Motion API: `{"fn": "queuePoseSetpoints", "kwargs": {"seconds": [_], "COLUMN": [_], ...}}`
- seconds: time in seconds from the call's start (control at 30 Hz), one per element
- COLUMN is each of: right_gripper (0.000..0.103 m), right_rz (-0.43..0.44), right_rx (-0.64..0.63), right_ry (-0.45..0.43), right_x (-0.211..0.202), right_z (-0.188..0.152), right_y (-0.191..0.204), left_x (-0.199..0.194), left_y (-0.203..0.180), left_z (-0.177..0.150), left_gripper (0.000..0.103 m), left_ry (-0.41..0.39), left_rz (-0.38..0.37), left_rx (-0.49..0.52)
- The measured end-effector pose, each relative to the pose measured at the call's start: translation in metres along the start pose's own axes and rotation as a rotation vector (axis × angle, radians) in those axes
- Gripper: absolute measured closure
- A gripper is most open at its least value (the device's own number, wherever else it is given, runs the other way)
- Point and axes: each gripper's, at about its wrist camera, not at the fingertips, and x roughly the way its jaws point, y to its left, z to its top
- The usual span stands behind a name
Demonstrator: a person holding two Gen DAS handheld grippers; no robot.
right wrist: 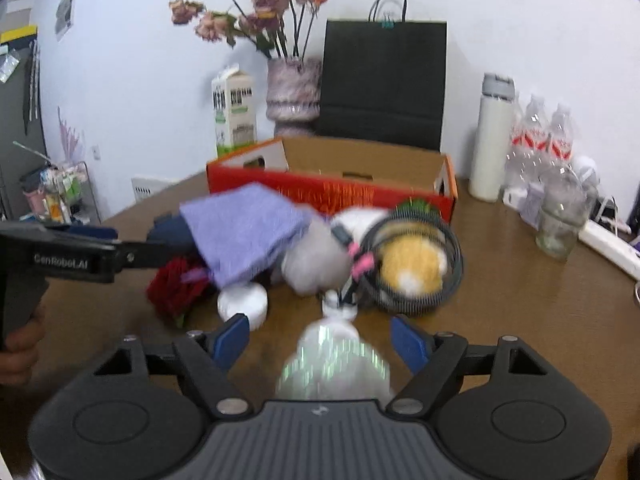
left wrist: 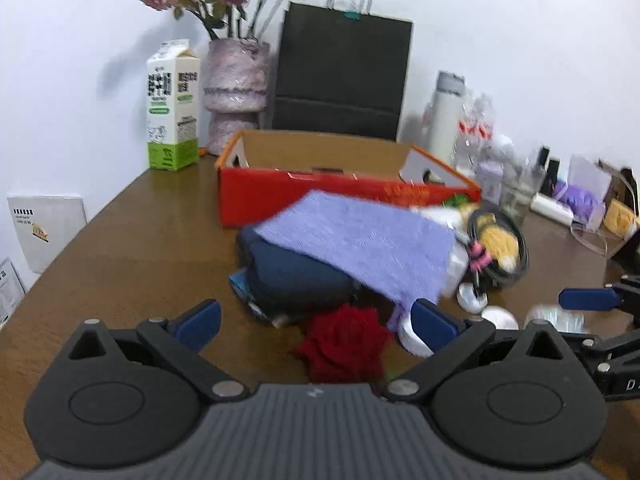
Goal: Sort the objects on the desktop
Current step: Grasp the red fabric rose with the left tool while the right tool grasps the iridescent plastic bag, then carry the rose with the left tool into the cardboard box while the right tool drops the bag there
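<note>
Your left claw [left wrist: 316,322] is spread wide with nothing between its blue pads; a red knitted flower [left wrist: 343,344] lies on the bench [left wrist: 132,248] right in the gap, untouched. Just beyond it sits the heap: a lilac cloth [left wrist: 360,240] draped over a dark blue bundle [left wrist: 296,276], with a coil of black cable [left wrist: 500,240] around a yellow plush toy [left wrist: 498,240] at the right end.

Your right claw [right wrist: 322,338] is also open, and a clear plastic bottle [right wrist: 334,364] lies between its fingers, cap end pointing away toward the pile; whether the pads touch it you cannot tell, though gaps show on both sides. A white round tub [right wrist: 243,300] rests on the bench just beyond the left finger, beside the flower.

Behind the heap stands the red cardboard box [right wrist: 332,190], open at the top; its inside is mostly hidden from both views. Further back, a black paper bag [right wrist: 384,80] stands against the wall.
</note>
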Motion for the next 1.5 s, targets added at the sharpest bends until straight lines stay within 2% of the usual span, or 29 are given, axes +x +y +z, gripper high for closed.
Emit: {"fn": "queuePoseSetpoints", "kwargs": {"seconds": [0.07, 0.1, 0.17, 0.23, 0.27, 0.3, 0.37, 0.4, 0.43, 0.53, 0.63, 0.8, 0.87, 0.97, 1.1, 1.17, 1.2, 1.23, 1.27, 1.37, 1.43, 1.5], "right_gripper": [0.028, 0.031, 0.039, 0.054, 0.054, 0.058, 0.059, 0.062, 0.063, 0.064, 0.064, 0.064, 0.064, 0.063, 0.063, 0.063, 0.063, 0.063, 0.063, 0.063, 0.063, 0.063], "right_rz": [-0.033, -0.045, -0.045, -0.026, -0.015, -0.011, -0.008, 0.000, 0.010, 0.042, 0.063, 0.112, 0.113, 0.093, 0.091, 0.066, 0.059, 0.057, 0.054, 0.030, 0.027, 0.038], "right_rx": [-0.015, -0.018, 0.005, 0.055, 0.070, 0.076, 0.072, 0.073, 0.080, 0.104, 0.123, 0.176, 0.174, 0.186, 0.207, 0.195, 0.190, 0.191, 0.195, 0.200, 0.224, 0.275], "right_ry": [0.020, 0.024, 0.037, 0.057, 0.062, 0.064, 0.065, 0.063, 0.058, 0.029, -0.018, -0.094, -0.134, -0.165, -0.161, -0.169, -0.173, -0.172, -0.162, -0.114, -0.118, -0.130], "right_x": [0.001, 0.001, 0.002, 0.006, 0.007, 0.008, 0.008, 0.006, 0.004, -0.009, -0.027, -0.051, -0.059, -0.058, -0.042, -0.035, -0.033, -0.029, -0.025, -0.012, -0.009, -0.007], "right_z": [-0.009, -0.012, -0.016, -0.017, -0.018, -0.018, -0.016, -0.015, -0.015, -0.008, 0.003, 0.026, 0.034, 0.044, 0.053, 0.058, 0.060, 0.062, 0.063, 0.057, 0.045, 0.032], "right_y": [0.003, 0.003, 0.000, -0.004, -0.005, -0.005, -0.003, -0.002, -0.001, 0.001, -0.003, -0.019, -0.025, -0.035, -0.042, -0.040, -0.039, -0.038, -0.037, -0.032, -0.030, -0.033], "left_x": [0.001, 0.002, 0.007, 0.014, 0.018, 0.022, 0.021, 0.018, 0.013, -0.008, -0.029, -0.059, -0.071, -0.072, -0.067, -0.056, -0.050, -0.043, -0.035, -0.013, -0.005, 0.000], "left_y": [-0.007, -0.009, -0.010, -0.009, -0.008, -0.008, -0.009, -0.010, -0.010, -0.007, -0.004, -0.002, 0.002, 0.006, 0.013, 0.015, 0.013, 0.008, 0.001, -0.013, -0.018, -0.021], "left_z": [-0.005, -0.005, -0.002, 0.000, 0.000, 0.000, -0.003, -0.004, -0.004, -0.006, -0.002, 0.017, 0.023, 0.035, 0.063, 0.077, 0.079, 0.076, 0.068, 0.040, 0.024, 0.010], "left_gripper": [0.000, 0.000, 0.007, 0.032, 0.041, 0.057, 0.059, 0.069, 0.072, 0.075, 0.076, 0.077, 0.077, 0.077, 0.077, 0.077, 0.077, 0.077, 0.077, 0.076, 0.073, 0.066], "left_ry": [-0.009, -0.018, -0.005, 0.034, 0.064, 0.095, 0.106, 0.101, 0.098, 0.081, 0.050, -0.004, -0.049, -0.051, -0.058, -0.020, -0.001, 0.016, 0.049, 0.169, 0.205, 0.225], "left_rz": [0.011, 0.019, 0.011, -0.020, -0.026, -0.028, -0.041, -0.050, -0.064, -0.110, -0.125, -0.089, -0.100, -0.103, -0.166, -0.199, -0.192, -0.150, -0.105, -0.097, -0.108, -0.076], "left_rx": [0.027, 0.030, 0.021, -0.008, -0.023, -0.040, -0.051, -0.049, -0.054, -0.098, -0.120, -0.102, -0.094, -0.097, -0.108, -0.119, -0.094, -0.063, -0.028, 0.039, 0.060, 0.080]}}
